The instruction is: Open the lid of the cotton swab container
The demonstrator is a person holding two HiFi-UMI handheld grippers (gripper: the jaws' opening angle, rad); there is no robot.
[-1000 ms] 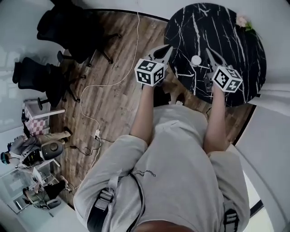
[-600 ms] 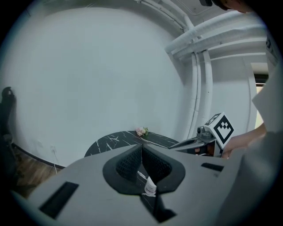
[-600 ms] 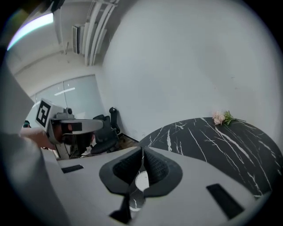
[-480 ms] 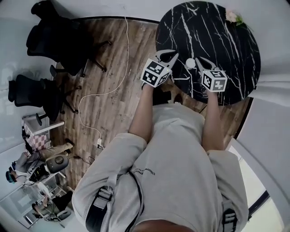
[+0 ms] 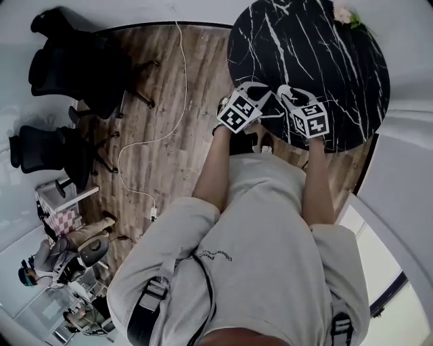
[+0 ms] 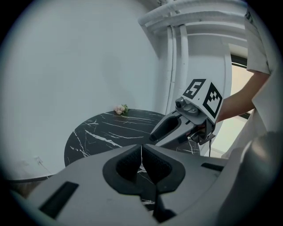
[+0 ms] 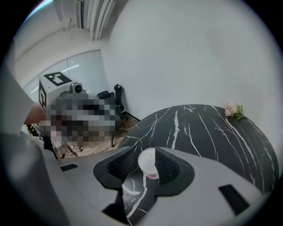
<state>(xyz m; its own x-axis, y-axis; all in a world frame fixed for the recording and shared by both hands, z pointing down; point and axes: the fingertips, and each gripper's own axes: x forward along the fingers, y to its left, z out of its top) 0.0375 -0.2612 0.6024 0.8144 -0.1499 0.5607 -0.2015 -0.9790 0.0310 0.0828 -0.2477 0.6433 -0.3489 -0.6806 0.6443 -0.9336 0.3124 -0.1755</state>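
Note:
The cotton swab container [image 7: 147, 163] is a small clear tub with a round white lid, standing on the black marble table [image 5: 331, 61] near its front edge. My right gripper [image 7: 148, 155] has just been opening its jaws. The container stands between them with a gap on the left side, so it is open. In the head view the right gripper [image 5: 285, 92] covers most of the container. My left gripper [image 6: 141, 160] is shut on nothing and hovers over the table just left of it. It is seen as the left gripper [image 5: 265, 90] in the head view.
A small pink flower [image 5: 346, 13] lies at the table's far edge. Office chairs [image 5: 67, 61] and a white cable [image 5: 145, 142] are on the wooden floor to the left. A white wall and a window frame [image 6: 177, 66] stand behind the table.
Both grippers came down and closer together at the table's near edge. The container, free between them a second ago, is now between the right gripper's jaws.

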